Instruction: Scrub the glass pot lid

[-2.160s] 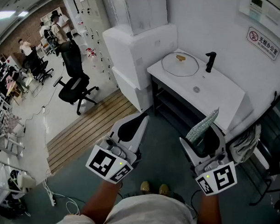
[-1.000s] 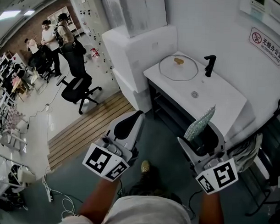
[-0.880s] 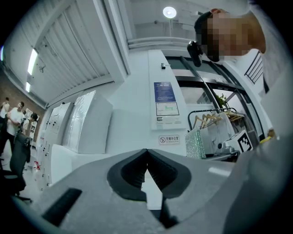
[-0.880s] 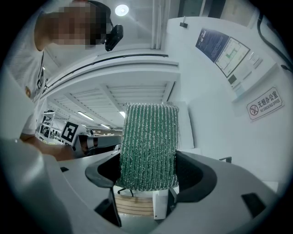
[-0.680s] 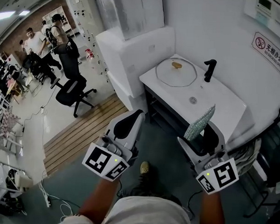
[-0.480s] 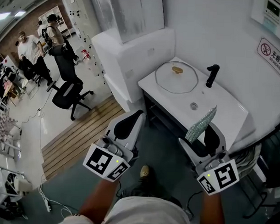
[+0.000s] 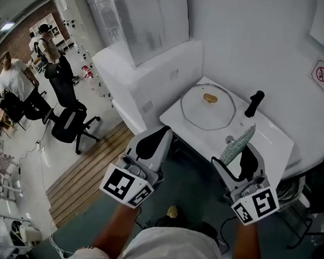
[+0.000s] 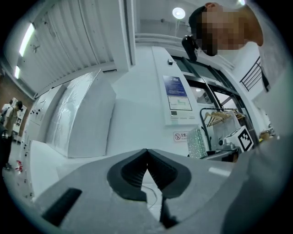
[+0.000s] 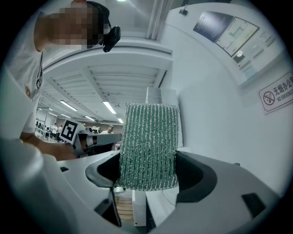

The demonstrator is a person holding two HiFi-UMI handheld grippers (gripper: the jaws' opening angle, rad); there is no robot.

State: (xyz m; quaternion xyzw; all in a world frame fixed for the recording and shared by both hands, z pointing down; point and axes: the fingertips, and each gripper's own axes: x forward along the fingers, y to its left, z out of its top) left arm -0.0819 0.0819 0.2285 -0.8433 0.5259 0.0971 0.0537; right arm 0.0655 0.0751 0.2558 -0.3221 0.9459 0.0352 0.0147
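The glass pot lid (image 7: 209, 107) with a tan knob lies flat on the left part of the white sink counter (image 7: 272, 151), ahead of both grippers. My left gripper (image 7: 165, 133) is shut and empty, its tip near the counter's front left edge. My right gripper (image 7: 245, 142) is shut on a green glittery scrub sponge (image 7: 237, 146) that stands upright between its jaws. In the right gripper view the sponge (image 9: 148, 146) fills the middle, clamped between the two jaws. In the left gripper view the jaws of the left gripper (image 8: 146, 155) meet with nothing between them.
A black faucet (image 7: 254, 103) stands at the back of the counter beside the lid, with a drain (image 7: 229, 139) in front of it. White foam boxes (image 7: 148, 72) are stacked left of the sink. People and office chairs (image 7: 64, 129) are far off left. A wooden slat mat (image 7: 83, 176) lies on the floor.
Both grippers have come closer to the sink counter; the lid and faucet now lie nearer and larger in the head view. The sponge stays clamped in the right gripper.
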